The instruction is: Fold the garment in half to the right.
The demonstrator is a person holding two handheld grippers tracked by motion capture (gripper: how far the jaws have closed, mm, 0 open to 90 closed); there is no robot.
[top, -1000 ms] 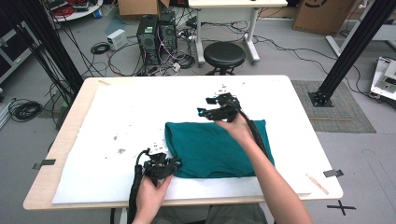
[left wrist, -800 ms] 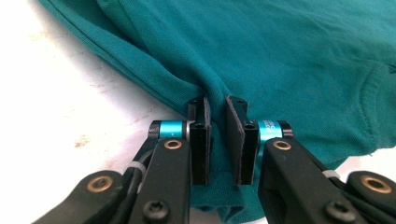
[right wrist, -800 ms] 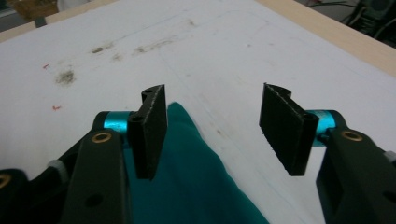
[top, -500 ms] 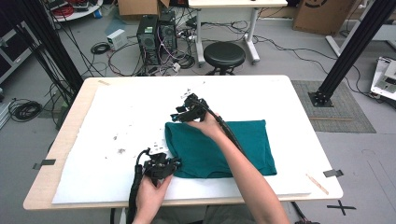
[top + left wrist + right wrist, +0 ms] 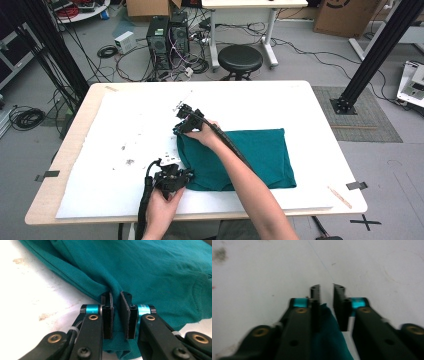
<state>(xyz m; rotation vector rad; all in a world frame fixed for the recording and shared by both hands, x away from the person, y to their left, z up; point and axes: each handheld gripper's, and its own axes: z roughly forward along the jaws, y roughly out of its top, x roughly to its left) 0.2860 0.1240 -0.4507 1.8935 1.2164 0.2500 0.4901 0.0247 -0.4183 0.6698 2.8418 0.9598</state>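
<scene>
A folded teal cloth (image 5: 260, 155) lies flat on the white sheet (image 5: 125, 125) that covers the table. My left gripper (image 5: 186, 176) is at the cloth's near left corner. In the left gripper view it (image 5: 116, 300) is shut on a fold of the cloth's (image 5: 150, 270) edge. My right gripper (image 5: 179, 128) is at the cloth's far left corner, with the forearm reaching across the cloth. Its jaws (image 5: 326, 293) have just been closing, and the cloth's corner (image 5: 329, 340) sits pinched between them, low in the jaws.
The sheet carries small dark stains (image 5: 127, 155) left of the cloth. A thin wooden stick (image 5: 342, 196) and a strip of tape (image 5: 356, 185) lie at the table's right front edge. Beyond the table stand a stool (image 5: 240, 59) and computer towers (image 5: 167, 35).
My right gripper has travelled left across the cloth's far edge and down to its far left corner, and its jaws have narrowed. The left gripper has kept still.
</scene>
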